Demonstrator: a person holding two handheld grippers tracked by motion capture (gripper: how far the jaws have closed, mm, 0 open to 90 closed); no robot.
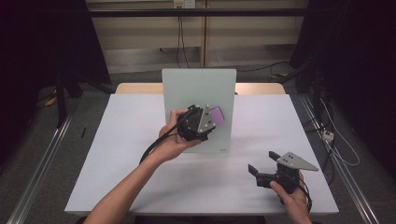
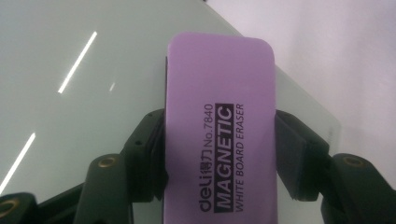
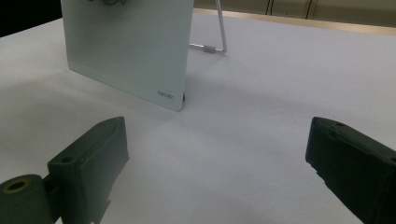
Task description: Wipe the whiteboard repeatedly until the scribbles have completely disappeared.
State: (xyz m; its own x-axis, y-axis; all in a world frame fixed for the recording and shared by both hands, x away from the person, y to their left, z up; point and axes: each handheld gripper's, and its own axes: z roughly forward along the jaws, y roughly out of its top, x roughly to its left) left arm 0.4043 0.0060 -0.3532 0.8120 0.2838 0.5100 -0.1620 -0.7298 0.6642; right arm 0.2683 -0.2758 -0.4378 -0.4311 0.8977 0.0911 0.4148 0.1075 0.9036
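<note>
The purple eraser is held in the left gripper against the face of the small whiteboard, which stands upright near the middle of the table. The board is propped from behind by a wire stand, so its face is presented toward the person and can be wiped without being steadied by a second tool. The eraser is gripped across its narrow sides, with its printed back turned toward the left gripper view's camera; its wiping face is therefore judged to be turned toward the board. Whether that face actually touches the glass cannot be told.

The left gripper is clenched on the eraser: one black pad is pressed on each long edge, and roughly the lower half of the eraser sits between the jaws, the upper half projecting beyond them.

The right gripper is rested low over the table's near right corner, well apart from the board. Its jaws are spread wide, nothing lies between them, and bare table is seen past them. It is judged to be parked out of the wiping path.
</note>
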